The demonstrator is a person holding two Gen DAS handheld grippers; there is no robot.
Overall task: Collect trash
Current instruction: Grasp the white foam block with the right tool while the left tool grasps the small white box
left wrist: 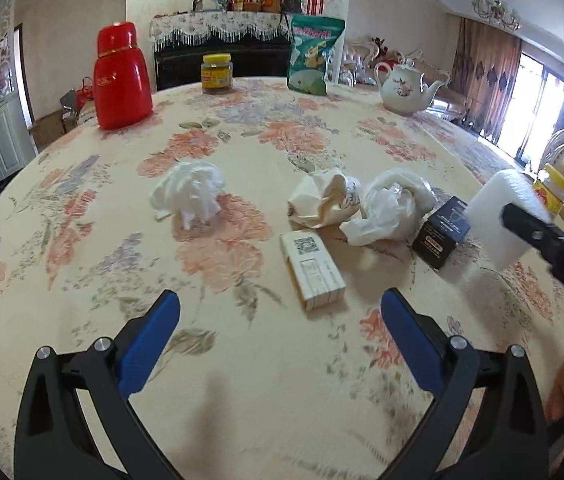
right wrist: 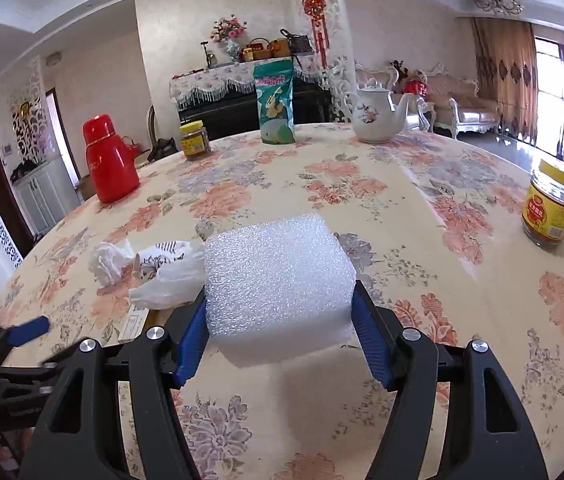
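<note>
Above the floral tablecloth (right wrist: 362, 208), to the right of the small black box (left wrist: 440, 236), we find the right gripper (right wrist: 280, 320) clenched on a white foam block (right wrist: 278, 280), its blue pads pressing the block's two side faces, its long axis running across between them and level. Left of that box lie a plastic bag (left wrist: 390, 208), crumpled paper (left wrist: 322, 200), a crumpled tissue (left wrist: 190, 196) and a cream carton (left wrist: 312, 268), whose long axis runs away from us. Our left gripper (left wrist: 280, 340) hangs spread wide, holding nothing.
</note>
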